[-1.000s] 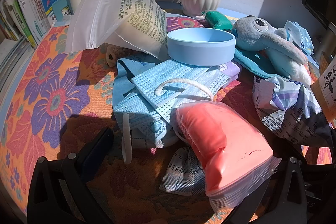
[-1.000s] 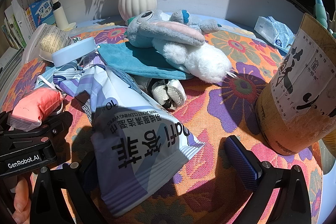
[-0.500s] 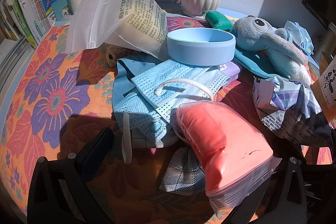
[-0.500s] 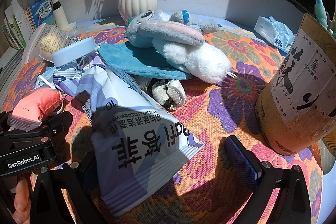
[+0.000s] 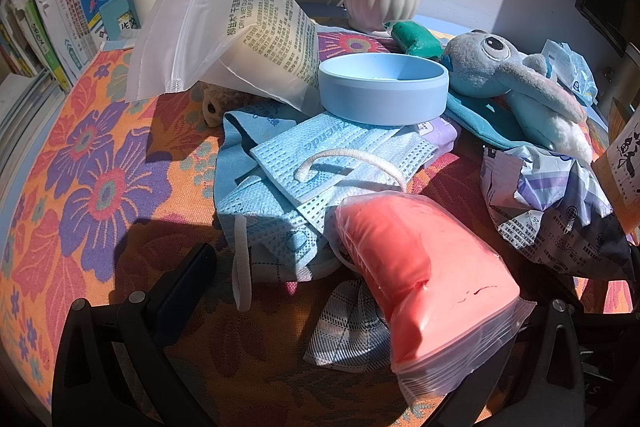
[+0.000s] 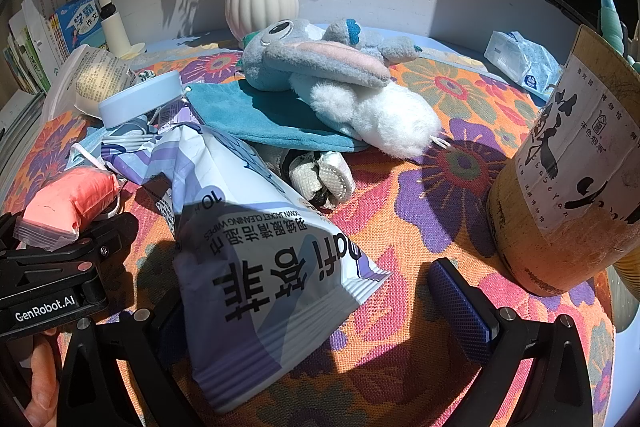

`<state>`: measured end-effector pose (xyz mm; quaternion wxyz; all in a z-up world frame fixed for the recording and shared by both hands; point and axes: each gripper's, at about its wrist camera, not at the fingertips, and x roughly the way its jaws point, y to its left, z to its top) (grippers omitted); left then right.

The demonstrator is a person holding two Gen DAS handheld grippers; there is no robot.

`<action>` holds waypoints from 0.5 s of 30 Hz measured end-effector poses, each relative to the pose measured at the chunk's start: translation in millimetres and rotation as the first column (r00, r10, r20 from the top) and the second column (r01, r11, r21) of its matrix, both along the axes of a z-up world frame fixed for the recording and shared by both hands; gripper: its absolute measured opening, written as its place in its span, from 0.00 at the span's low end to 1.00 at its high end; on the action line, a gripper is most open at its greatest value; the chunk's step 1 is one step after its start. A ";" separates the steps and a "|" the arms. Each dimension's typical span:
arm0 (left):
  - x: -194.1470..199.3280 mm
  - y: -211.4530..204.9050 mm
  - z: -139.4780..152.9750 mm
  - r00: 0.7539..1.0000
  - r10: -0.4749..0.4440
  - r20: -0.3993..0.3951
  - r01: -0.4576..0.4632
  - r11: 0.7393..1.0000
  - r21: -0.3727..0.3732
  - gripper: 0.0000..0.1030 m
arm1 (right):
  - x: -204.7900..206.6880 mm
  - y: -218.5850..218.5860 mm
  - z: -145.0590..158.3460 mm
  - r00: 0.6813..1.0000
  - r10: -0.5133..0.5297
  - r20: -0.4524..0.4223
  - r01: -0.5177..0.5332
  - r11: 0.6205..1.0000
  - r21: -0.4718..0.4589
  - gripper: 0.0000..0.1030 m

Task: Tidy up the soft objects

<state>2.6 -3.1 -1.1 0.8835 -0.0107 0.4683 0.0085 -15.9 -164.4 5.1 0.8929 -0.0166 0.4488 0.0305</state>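
Nothing has shifted over the last second, so sorting has not begun. The wipes packet [image 6: 256,247] lies between the spread fingers of the right gripper [image 6: 320,307]. The left gripper [image 5: 340,307] is likewise spread, around the bagged pink clay [image 5: 424,279] (touching one finger, seemingly).

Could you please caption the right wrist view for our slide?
Open right gripper straddling a wipes packet beside a plush toy.
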 end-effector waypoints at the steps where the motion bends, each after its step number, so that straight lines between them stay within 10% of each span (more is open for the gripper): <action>1: 1.2 -0.7 0.1 1.000 0.001 0.000 -0.001 1.000 0.002 1.00 | 0.0 0.0 0.0 1.000 0.000 0.000 0.000 1.000 0.000 1.00; 15: 0.6 -1.8 0.5 1.000 0.000 0.001 0.000 1.000 0.002 1.00 | 0.1 -0.2 -0.1 1.000 0.000 0.000 0.000 1.000 0.001 1.00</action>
